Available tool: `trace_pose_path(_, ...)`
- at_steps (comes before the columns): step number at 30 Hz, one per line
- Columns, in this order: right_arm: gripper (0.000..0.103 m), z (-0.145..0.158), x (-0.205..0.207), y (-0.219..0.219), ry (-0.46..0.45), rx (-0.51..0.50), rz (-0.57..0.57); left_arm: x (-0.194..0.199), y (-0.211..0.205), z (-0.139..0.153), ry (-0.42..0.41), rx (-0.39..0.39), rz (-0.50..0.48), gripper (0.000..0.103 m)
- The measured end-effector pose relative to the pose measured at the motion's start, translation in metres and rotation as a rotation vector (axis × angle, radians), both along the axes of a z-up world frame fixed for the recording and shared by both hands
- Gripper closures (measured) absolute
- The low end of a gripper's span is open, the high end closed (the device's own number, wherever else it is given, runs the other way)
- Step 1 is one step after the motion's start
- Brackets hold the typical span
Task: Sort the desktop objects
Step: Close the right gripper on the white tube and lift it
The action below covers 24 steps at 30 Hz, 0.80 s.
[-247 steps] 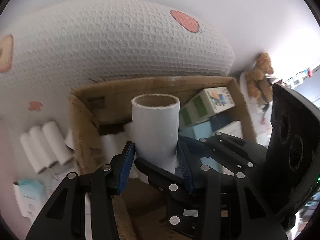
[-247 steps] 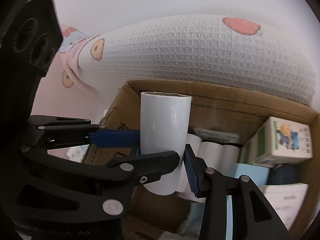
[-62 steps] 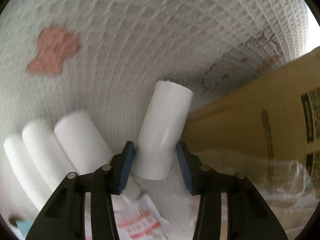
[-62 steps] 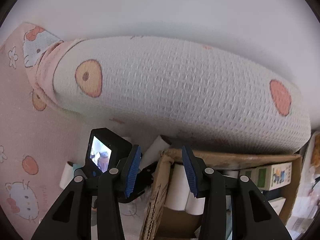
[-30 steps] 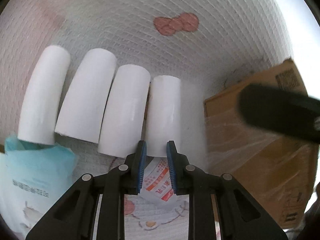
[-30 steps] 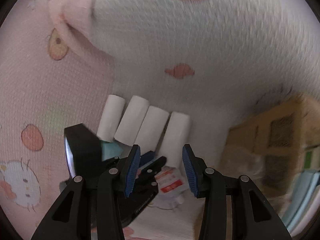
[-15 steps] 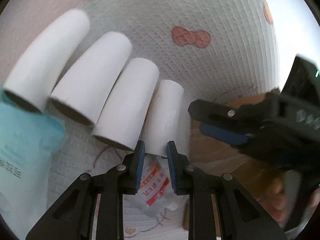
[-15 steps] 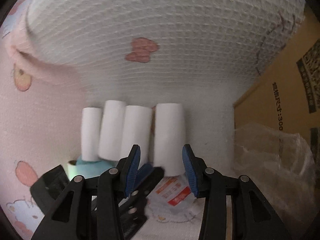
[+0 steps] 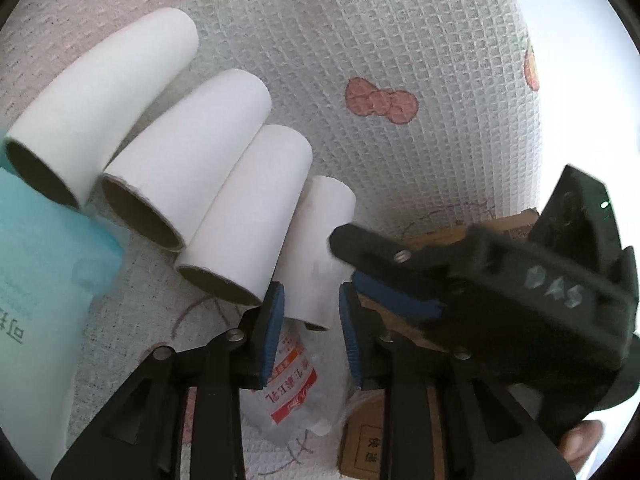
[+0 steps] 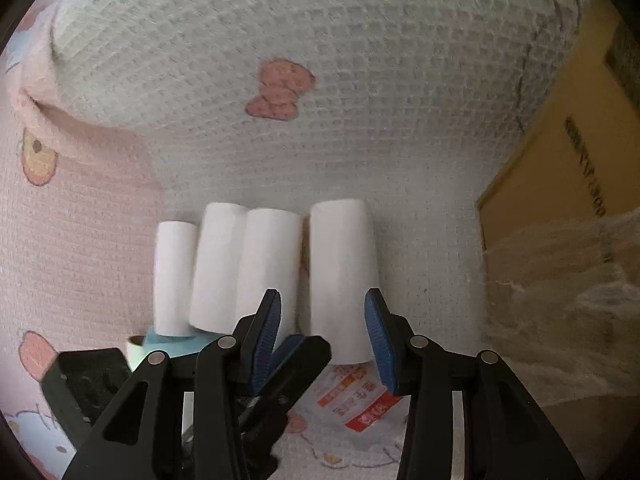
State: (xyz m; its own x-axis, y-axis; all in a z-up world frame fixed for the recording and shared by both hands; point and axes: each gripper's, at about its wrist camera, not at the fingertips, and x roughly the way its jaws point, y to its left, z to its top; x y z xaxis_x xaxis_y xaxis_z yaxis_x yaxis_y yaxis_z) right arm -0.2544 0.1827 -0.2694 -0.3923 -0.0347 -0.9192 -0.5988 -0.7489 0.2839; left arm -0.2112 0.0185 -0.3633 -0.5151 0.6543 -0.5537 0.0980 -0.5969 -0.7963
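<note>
Several white paper rolls lie side by side on the waffle blanket. The rightmost roll lies a little apart from the others. My left gripper is open and empty, its jaws just short of that roll's near end. My right gripper is open and empty, its jaws either side of the same roll's near end. The right gripper also shows in the left wrist view, reaching in from the right.
A cardboard box stands at the right with clear plastic wrap against it. A red-and-white sachet lies under the grippers. A teal packet lies at the left. A rolled blanket lies behind the rolls.
My left gripper has opened slightly and stayed by the rightmost roll. My right gripper has moved in closer, its jaws now around that roll's near end.
</note>
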Motion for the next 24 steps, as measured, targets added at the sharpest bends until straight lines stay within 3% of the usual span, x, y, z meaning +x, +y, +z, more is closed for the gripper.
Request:
trace_pose_path(6, 0.063, -0.019, 0.012, 0.007, 0.042, -0.052, -0.046, -0.008, -0.007, 0.012, 0.014, -0.112, -0.064, 0.067)
trace_pose_path(10, 0.063, -0.017, 0.011, 0.001, 0.050, -0.005, -0.020, -0.019, 0.006, 0.014, 0.026, -0.176, -0.107, 0.067)
trace_pose_path(18, 0.063, -0.002, -0.013, -0.002, 0.084, 0.067, 0.080, -0.024, 0.008, 0.024, 0.020, -0.157, -0.087, 0.068)
trace_pose_path(20, 0.064, 0.005, -0.015, -0.008, 0.117, 0.025, 0.114, -0.021, 0.003, 0.033, 0.015, -0.116, -0.096, 0.083)
trace_pose_path(22, 0.066, 0.012, -0.018, -0.018, 0.120, 0.001, 0.141, 0.001, -0.010, 0.056, -0.005, -0.077, -0.058, 0.084)
trace_pose_path(24, 0.068, 0.021, -0.023, -0.028, 0.080, 0.054, 0.120, 0.005, -0.009, 0.062, -0.041, -0.135, 0.009, 0.084)
